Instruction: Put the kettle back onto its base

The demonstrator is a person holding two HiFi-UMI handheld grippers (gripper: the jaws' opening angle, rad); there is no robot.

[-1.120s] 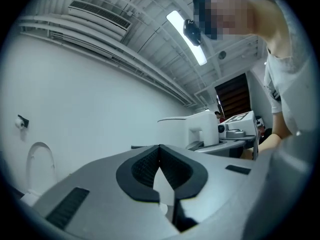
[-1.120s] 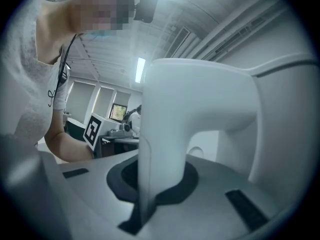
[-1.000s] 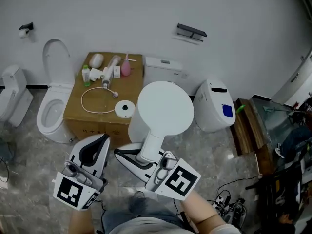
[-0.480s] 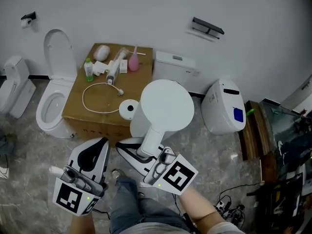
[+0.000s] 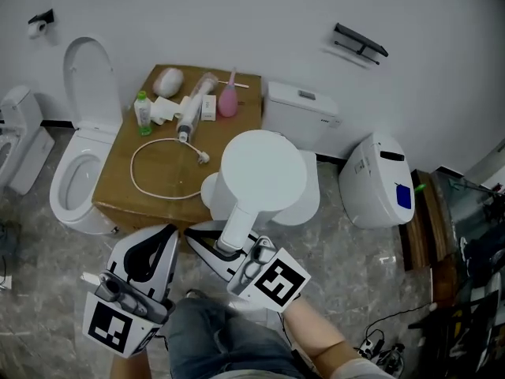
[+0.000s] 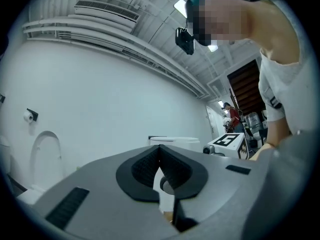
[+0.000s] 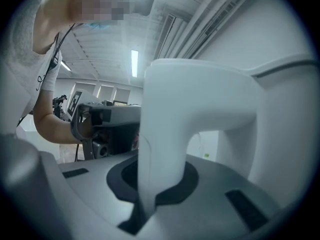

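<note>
A white kettle (image 5: 263, 174) hangs over the front right corner of a cardboard box (image 5: 118, 176); in the head view I look down on its round lid. My right gripper (image 5: 226, 251) is shut on its handle (image 7: 165, 149), which fills the right gripper view. The round white base (image 5: 207, 189) lies on the box, and only its left edge shows from under the kettle. Whether kettle and base touch I cannot tell. A white cord (image 5: 150, 168) loops from the base across the box. My left gripper (image 5: 148, 247) is low and left of the kettle, shut and empty, short of the box's front edge.
Bottles and tubes (image 5: 193, 105) lie along the back of the box. An open toilet (image 5: 75, 180) stands to its left, a white cistern (image 5: 304, 115) behind the kettle, another white unit (image 5: 383, 186) to the right. The person's knee (image 5: 213, 338) is below the grippers.
Both grippers and the kettle have moved forward and down toward the box. The kettle now covers most of the base, which lay in plain sight beside it before.
</note>
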